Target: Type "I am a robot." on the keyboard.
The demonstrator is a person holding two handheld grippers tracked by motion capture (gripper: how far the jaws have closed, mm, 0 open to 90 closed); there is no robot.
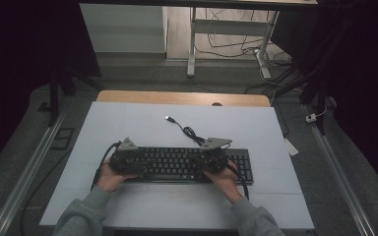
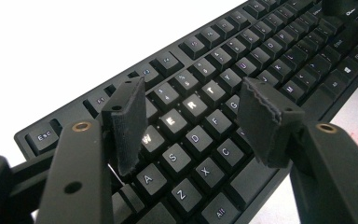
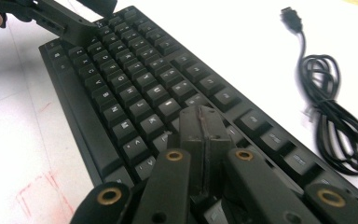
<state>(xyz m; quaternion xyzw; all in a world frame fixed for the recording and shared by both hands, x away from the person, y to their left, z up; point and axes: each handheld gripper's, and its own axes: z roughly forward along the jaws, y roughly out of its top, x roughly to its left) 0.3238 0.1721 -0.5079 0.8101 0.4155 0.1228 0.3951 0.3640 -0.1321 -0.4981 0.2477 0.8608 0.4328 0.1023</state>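
Your left gripper (image 2: 191,121) hangs over the left end of the keyboard (image 1: 187,164) with its jaws spread wide and nothing between them; the letter keys around W, E, R and D sit directly beneath the gap, and the pads (image 2: 126,123) look just clear of the keycaps, though from this angle you cannot be sure the nearer one is not brushing a key. Your right gripper (image 3: 200,135) is clenched, jaws pressed flat together with nothing in them, their joined tip poised over the keys in the right part of the main key block, like a single finger ready to press.

The keyboard lies on the white surface (image 1: 142,128) with its long axis running across in front of you, from one set of jaws to the other, so each hand covers its own end. The loose cable (image 3: 331,121) with its plug lies beyond the keyboard, on the far side of the right jaws and well clear of them.

For a key press, the right hand seems the readier one: the key under its closed tip lies straight below, so the move is a short drop down rather than a reach along the rows.
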